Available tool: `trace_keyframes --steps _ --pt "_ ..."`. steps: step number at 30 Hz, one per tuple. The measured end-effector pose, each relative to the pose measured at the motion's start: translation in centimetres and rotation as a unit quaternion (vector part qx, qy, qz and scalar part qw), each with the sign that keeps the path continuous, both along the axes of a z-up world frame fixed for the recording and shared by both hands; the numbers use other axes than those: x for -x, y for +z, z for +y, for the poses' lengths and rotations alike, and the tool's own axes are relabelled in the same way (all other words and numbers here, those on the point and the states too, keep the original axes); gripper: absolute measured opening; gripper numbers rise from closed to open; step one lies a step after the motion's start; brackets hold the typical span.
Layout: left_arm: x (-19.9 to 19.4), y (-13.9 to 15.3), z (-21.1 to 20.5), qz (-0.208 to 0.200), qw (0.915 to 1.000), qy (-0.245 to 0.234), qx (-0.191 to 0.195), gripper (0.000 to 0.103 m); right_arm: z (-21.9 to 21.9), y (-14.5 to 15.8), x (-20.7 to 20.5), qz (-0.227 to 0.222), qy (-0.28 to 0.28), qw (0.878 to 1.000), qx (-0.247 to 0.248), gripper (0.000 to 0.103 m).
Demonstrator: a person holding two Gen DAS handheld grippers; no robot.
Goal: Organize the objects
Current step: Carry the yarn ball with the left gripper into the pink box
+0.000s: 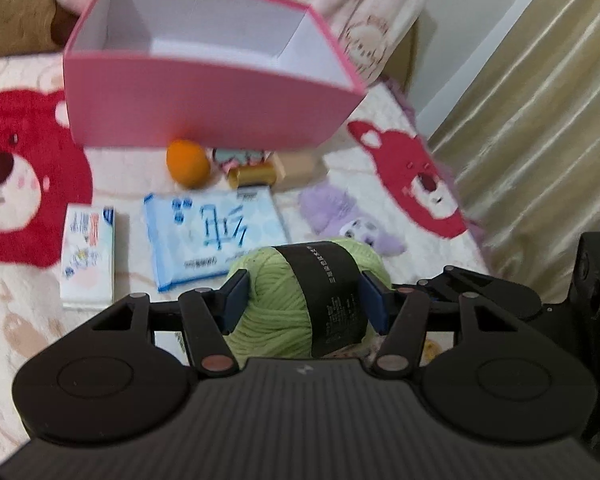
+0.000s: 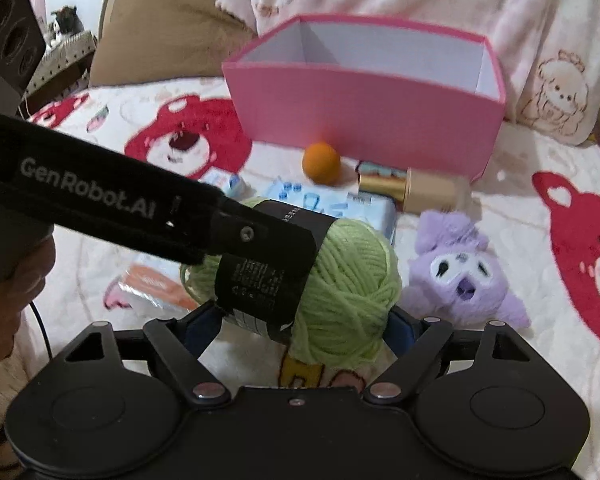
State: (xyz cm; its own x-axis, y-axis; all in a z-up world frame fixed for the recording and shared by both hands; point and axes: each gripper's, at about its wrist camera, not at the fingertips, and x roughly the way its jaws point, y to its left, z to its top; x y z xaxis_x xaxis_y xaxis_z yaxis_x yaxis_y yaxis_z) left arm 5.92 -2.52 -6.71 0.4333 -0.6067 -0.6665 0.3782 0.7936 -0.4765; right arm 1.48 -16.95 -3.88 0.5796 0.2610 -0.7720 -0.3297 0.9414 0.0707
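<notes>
On the bear-print blanket (image 1: 28, 320), in front of the open pink box (image 1: 204, 112), I have the ball of green yarn (image 1: 276, 300) clamped between my left gripper's (image 1: 304, 300) blue pads. My right gripper (image 2: 300, 320) sits with its jaws spread either side of the same ball, though I cannot tell if they touch it. Beyond lie an orange (image 2: 321, 162), a blue tissue pack (image 1: 216, 232) and a purple plush toy (image 2: 460, 272).

The left hand-held gripper (image 1: 304, 296) tilts downward, its blue pads (image 1: 236, 300) pressed against the sides of a yarn ball (image 1: 284, 300). The right hand-held gripper (image 2: 304, 320) also slopes down, jaws apart; its pads seem just clear of the yarn.
</notes>
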Motion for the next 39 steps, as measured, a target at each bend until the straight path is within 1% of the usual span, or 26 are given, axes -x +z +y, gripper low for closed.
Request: trace_keyframes --steps 2,6,8,10,13,15,16,19,21,24,26,28,31,33,35,37,39 --pt "0.0 1.3 0.2 -0.007 1.0 0.0 0.006 0.057 0.0 1.3 0.1 -0.013 0.002 1.0 0.003 0.088" --pt "-0.8 4.6 -0.2 -0.018 0.9998 0.0 0.0 0.057 -0.1 4.2 -0.4 -0.046 0.009 0.999 0.016 0.088" --pt "-1.7 6.5 -0.7 -0.021 0.9997 -0.002 -0.011 0.059 -0.1 5.8 -1.2 -0.059 0.015 0.998 0.028 0.088" --pt "-2.7 8.5 -1.3 -0.035 0.9991 -0.005 -0.022 0.059 -0.2 7.3 -2.0 -0.077 0.025 0.996 0.039 0.088" --pt "-4.9 11.4 -2.0 -0.061 0.9977 -0.003 -0.031 0.06 -0.5 9.9 -4.5 -0.105 0.041 0.992 0.059 0.088" --pt "-6.8 12.8 -2.2 -0.071 0.9968 0.009 -0.035 0.061 -1.0 11.5 -7.1 -0.111 0.047 0.991 0.054 0.088" --pt "-7.9 13.4 -2.3 -0.071 0.9968 0.019 -0.034 0.061 -1.2 12.0 -8.4 -0.112 0.05 0.991 0.052 0.088" --pt "-11.8 14.1 -2.5 -0.051 0.9974 0.04 -0.03 0.061 -1.7 12.7 -12.3 -0.113 0.057 0.991 0.051 0.088" --pt "-14.7 13.7 -3.2 -0.041 0.9975 0.043 -0.037 0.061 -2.4 12.4 -15.0 -0.107 0.05 0.992 0.039 0.088" --pt "-18.5 12.8 -4.5 -0.041 0.9972 0.033 -0.053 0.061 -3.4 11.2 -18.7 -0.097 0.024 0.995 0.024 0.087" --pt "-20.9 11.5 -5.3 -0.033 0.9965 0.026 -0.073 0.061 -3.9 9.8 -21.1 -0.083 0.016 0.996 0.016 0.087" --pt "-23.0 10.1 -5.7 -0.022 0.996 0.025 -0.084 0.061 -4.0 8.4 -23.0 -0.07 0.013 0.997 0.013 0.086" --pt "-25.6 7.7 -5.9 -0.005 0.9952 0.028 -0.094 0.061 -4.1 6.2 -26.2 -0.037 0.007 0.999 0.004 0.086" --pt "-27.0 6.2 -5.7 0.005 0.9952 0.031 -0.093 0.06 -3.4 4.9 -28.0 -0.025 0.013 0.999 0.029 0.085" --pt "-28.3 4.9 -5.3 0.02 0.996 0.037 -0.078 0.06 -2.0 4.0 -29.7 -0.012 0.012 0.997 0.074 0.085" --pt "-29.3 3.9 -4.9 0.034 0.9956 0.049 -0.072 0.06 -1.1 3.4 -30.7 -0.003 0.014 0.996 0.093 0.084" --pt "-29.9 3.1 -4.7 0.043 0.9953 0.054 -0.068 0.059 -0.6 2.6 -31.6 0.006 0.014 0.995 0.102 0.083"
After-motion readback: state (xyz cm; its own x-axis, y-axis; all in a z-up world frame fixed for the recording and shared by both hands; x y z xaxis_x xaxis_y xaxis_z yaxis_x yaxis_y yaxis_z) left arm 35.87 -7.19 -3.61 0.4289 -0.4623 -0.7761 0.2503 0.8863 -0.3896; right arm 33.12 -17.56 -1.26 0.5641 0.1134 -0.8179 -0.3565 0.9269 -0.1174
